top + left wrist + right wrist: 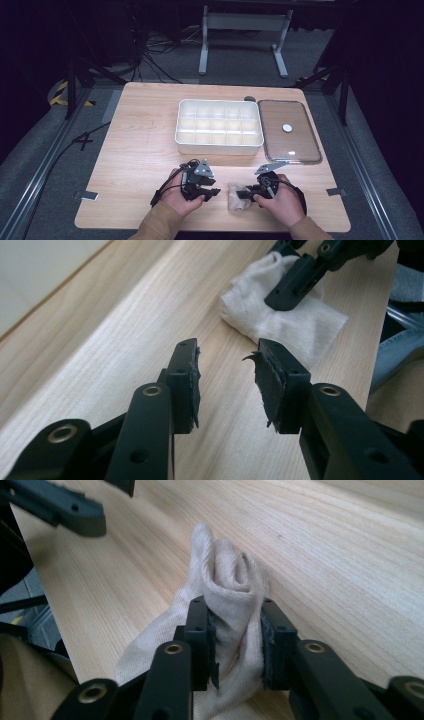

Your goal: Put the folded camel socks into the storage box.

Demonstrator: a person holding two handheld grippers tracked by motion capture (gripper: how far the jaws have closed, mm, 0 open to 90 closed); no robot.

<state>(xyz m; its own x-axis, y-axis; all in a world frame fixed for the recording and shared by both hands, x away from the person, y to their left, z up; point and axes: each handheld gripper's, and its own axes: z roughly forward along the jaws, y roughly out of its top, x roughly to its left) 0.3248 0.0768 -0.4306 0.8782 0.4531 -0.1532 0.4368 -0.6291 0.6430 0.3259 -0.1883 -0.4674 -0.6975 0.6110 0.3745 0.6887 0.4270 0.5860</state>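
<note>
Currently, your item: one cloth (227,587), off-white, soft knit, bunched into an upright fold, lying on the wooden table (140,135) near your edge. Your right gripper (236,632) pinches its folds between both pads. Your left gripper (227,377) stands just beside it, jaws apart, holding nothing.

Cloth (236,196) on table (140,150) near front edge, between left gripper (212,190) and right gripper (243,194), pinched by right. Divided tray (219,125) behind, mid-table; lid (288,131) flat just right of tray.
</note>
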